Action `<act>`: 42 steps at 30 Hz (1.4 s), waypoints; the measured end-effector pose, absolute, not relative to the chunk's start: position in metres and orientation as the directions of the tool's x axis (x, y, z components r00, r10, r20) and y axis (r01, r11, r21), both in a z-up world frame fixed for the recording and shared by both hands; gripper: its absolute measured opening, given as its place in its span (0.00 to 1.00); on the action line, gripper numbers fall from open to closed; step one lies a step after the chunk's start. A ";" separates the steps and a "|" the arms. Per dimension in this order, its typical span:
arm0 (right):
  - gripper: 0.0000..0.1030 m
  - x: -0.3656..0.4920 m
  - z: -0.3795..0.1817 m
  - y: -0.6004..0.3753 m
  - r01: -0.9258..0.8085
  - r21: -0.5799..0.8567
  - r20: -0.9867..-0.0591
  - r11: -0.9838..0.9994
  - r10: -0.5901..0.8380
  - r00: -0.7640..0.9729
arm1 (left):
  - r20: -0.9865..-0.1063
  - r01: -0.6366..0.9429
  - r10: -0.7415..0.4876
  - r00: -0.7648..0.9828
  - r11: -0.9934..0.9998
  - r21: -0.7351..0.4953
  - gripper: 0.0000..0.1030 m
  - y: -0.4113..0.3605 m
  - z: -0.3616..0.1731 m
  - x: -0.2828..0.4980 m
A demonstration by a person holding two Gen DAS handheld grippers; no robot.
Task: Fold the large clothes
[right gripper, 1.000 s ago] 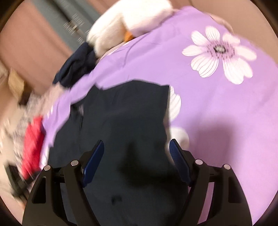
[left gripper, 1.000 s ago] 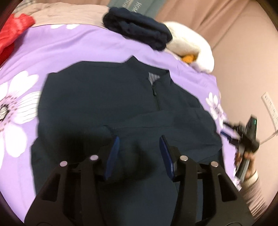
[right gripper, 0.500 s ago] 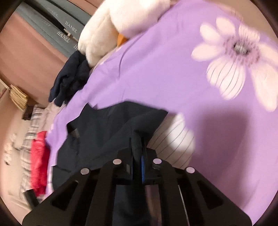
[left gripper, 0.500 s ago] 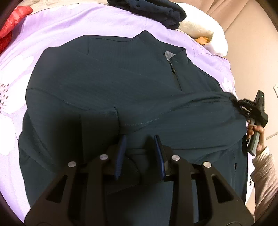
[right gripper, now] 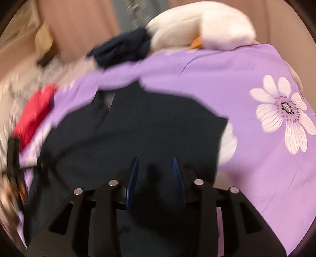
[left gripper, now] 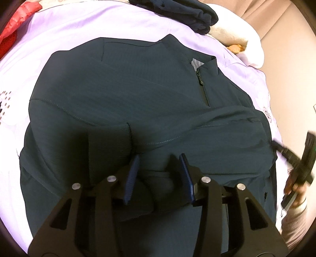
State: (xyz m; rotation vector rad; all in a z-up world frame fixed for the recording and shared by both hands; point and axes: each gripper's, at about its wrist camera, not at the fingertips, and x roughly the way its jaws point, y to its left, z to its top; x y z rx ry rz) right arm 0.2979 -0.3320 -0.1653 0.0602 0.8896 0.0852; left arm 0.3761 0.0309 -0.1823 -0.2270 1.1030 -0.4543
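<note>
Jaws opening over dark jacket [left gripper: 122, 94]

Dark teal jacket [left gripper: 122, 94]; purple bedspread [right gripper: 227, 79], white flowers.

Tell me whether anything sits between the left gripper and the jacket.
Nothing visible does. The left gripper is right over the jacket, jaws opening, with a bunched fold of its dark fabric between the pads. The navy clothes pile and the white plush lie well beyond the collar.
</note>
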 end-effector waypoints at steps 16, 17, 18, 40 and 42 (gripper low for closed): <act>0.41 0.274 -0.135 -0.360 0.039 0.019 -0.742 0.999 -0.011 0.670 | -0.777 0.251 -0.373 0.507 0.926 -0.281 0.65 0.052 -0.135 0.360; 0.41 0.282 -0.134 -0.352 0.025 0.042 -0.742 0.999 0.015 0.671 | -0.768 0.263 -0.381 0.515 0.923 -0.282 0.65 0.047 -0.132 0.361; 0.41 0.286 -0.134 -0.349 0.015 0.056 -0.743 0.998 0.031 0.669 | -0.762 0.276 -0.392 0.516 0.918 -0.285 0.65 0.041 -0.130 0.363; 0.41 0.308 -0.151 -0.301 -0.049 0.049 -0.766 0.998 0.069 0.639 | -0.775 0.417 -0.390 0.498 0.891 -0.180 0.61 -0.010 -0.149 0.348; 0.41 0.294 -0.153 -0.279 -0.120 0.047 -0.762 0.992 0.113 0.638 | -0.775 0.457 -0.394 0.493 0.876 -0.155 0.61 -0.025 -0.152 0.336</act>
